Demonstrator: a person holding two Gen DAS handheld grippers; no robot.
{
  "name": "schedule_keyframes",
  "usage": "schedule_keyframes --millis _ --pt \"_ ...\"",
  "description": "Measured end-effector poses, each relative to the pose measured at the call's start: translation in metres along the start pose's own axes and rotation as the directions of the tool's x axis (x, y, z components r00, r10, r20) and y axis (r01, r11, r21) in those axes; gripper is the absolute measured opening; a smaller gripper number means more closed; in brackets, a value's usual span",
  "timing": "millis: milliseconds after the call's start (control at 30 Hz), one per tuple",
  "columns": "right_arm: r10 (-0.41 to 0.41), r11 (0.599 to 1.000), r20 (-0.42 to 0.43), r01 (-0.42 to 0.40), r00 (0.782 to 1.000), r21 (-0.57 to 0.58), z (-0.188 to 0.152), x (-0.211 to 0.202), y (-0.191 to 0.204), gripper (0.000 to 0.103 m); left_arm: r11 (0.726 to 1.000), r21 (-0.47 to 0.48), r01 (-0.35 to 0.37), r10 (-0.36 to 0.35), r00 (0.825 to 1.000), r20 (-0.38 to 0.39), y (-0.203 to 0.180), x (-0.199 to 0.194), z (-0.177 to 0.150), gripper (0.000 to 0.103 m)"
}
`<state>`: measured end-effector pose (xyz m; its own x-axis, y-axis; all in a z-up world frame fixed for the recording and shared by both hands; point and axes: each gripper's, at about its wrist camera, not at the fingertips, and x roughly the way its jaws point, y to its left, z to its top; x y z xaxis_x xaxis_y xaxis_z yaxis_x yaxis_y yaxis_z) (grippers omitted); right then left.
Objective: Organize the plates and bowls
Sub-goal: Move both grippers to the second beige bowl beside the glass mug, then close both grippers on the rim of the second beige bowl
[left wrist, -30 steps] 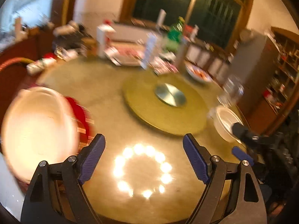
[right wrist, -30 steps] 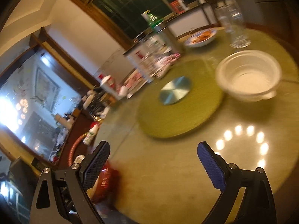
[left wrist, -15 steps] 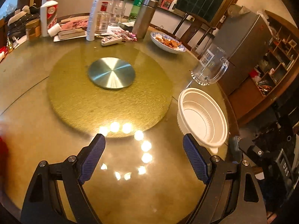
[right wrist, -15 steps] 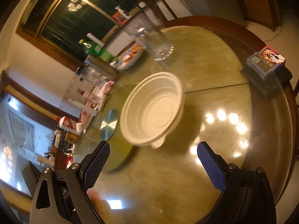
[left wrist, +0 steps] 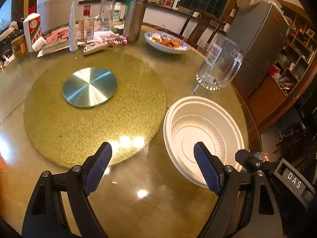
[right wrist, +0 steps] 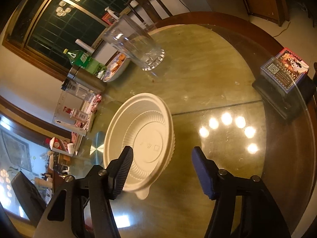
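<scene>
Bowl (right wrist: 138,136) rim perhaps between closing right hand-held gripper (right wrist: 161,158) pads, contact unclear

A white ribbed bowl (right wrist: 139,138) is sitting upright on a glass-topped round table (right wrist: 208,79), its near rim lying between the two fingers of the right gripper (right wrist: 160,159), whose jaws have just been closing but are not yet pressing on it. The left finger (right wrist: 120,170) is hanging over the bowl's inside; the right one is standing clear outside the rim. Beyond the fingertips a clear glass jug (right wrist: 136,47) is standing, and off to the right a printed box (right wrist: 285,69) is resting near the table's edge.
</scene>
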<state>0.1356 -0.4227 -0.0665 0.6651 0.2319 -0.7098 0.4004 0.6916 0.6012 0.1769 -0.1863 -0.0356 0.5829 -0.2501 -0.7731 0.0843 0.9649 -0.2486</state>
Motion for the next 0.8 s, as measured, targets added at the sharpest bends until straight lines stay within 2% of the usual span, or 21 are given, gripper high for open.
schedule_keyframes --millis 33,67,100,133,167,200,267,333,400,600,800 --pt "-0.004 1.0 0.002 0.004 1.0 0.002 0.0 0.001 -0.001 0.06 1.0 0.0 -0.002 0.002 1.0 -0.009 0.0 0.003 -0.001 0.084" --pt "-0.012 1.0 0.004 0.012 1.0 0.002 0.0 0.003 -0.001 0.056 1.0 0.003 -0.003 0.003 1.0 -0.011 0.001 0.005 -0.002 0.077" --pt "-0.015 1.0 0.003 0.015 1.0 -0.003 -0.001 0.004 -0.001 0.047 1.0 0.008 -0.009 0.009 1.0 -0.012 0.001 0.005 -0.002 0.064" --pt "-0.018 1.0 0.0 0.018 1.0 -0.012 -0.002 0.005 0.0 0.033 1.0 0.019 -0.014 0.014 1.0 -0.015 0.001 0.007 -0.002 0.055" --pt "-0.028 0.999 -0.007 0.028 1.0 -0.028 -0.003 0.007 0.002 0.03 0.999 0.031 -0.011 0.012 1.0 -0.017 0.001 0.008 -0.002 0.04" --pt "-0.024 0.999 -0.014 0.023 1.0 -0.032 -0.004 0.008 0.003 0.03 0.999 0.04 -0.013 0.014 1.0 -0.022 0.0 0.009 -0.003 0.031" --pt "-0.015 1.0 -0.026 0.014 1.0 -0.028 -0.007 0.011 0.004 0.028 0.999 0.048 -0.013 0.016 0.999 -0.047 0.0 0.013 -0.004 0.024" --pt "-0.004 0.999 -0.016 0.003 1.0 -0.048 -0.011 0.009 0.009 0.018 0.998 0.063 -0.002 0.005 0.999 -0.047 -0.001 0.013 -0.007 0.015" --pt "-0.003 0.997 -0.018 0.002 1.0 -0.075 -0.014 0.008 0.016 0.009 0.996 0.086 -0.017 0.02 0.999 -0.038 -0.004 0.01 -0.008 0.014" --pt "-0.001 0.996 -0.029 -0.002 1.0 -0.091 -0.023 0.012 0.024 0.009 0.998 0.068 -0.007 0.01 0.999 -0.046 0.009 0.002 -0.007 0.013" --pt "0.02 0.993 -0.033 -0.023 0.999 -0.111 -0.035 0.016 0.037 0.009 0.997 0.062 -0.046 0.045 0.999 0.011 0.025 -0.018 -0.011 0.013"
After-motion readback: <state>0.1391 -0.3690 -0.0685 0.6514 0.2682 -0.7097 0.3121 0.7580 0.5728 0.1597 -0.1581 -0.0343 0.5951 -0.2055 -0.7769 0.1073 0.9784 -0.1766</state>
